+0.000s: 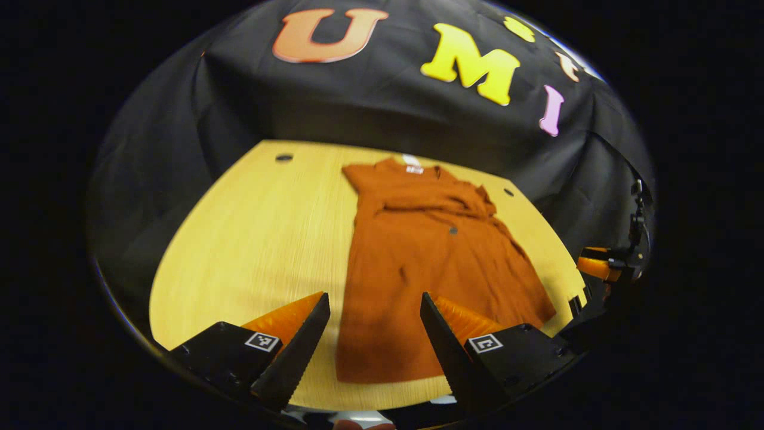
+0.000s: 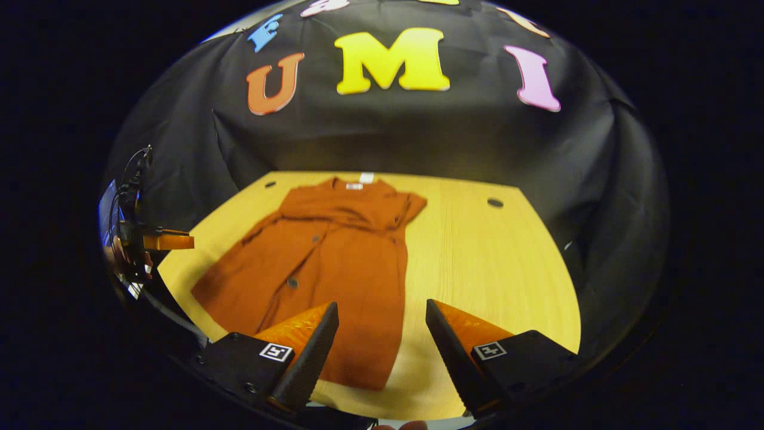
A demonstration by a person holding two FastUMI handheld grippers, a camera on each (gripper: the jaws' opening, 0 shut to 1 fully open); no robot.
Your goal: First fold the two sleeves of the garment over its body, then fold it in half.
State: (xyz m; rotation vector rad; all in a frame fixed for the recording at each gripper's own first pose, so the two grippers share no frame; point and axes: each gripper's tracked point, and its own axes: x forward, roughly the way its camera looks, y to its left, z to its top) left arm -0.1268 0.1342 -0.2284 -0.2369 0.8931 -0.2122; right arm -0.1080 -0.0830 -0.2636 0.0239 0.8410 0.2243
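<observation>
Left gripper view: garment (image 1: 430, 269) lies lengthwise, hem nearest, collar far; left gripper (image 1: 375, 325) and right gripper (image 2: 382, 334), both spread, hover above the hem.

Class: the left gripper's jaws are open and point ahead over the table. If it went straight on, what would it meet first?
Probably the hem end of the rust garment, lying flat between the left gripper's open jaws; depth is uncertain.

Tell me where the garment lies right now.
The garment lies flat on the wooden table, collar toward the booth wall. In the left gripper view its hem sits between the open left gripper fingers; in the right gripper view it lies left of centre.
</observation>
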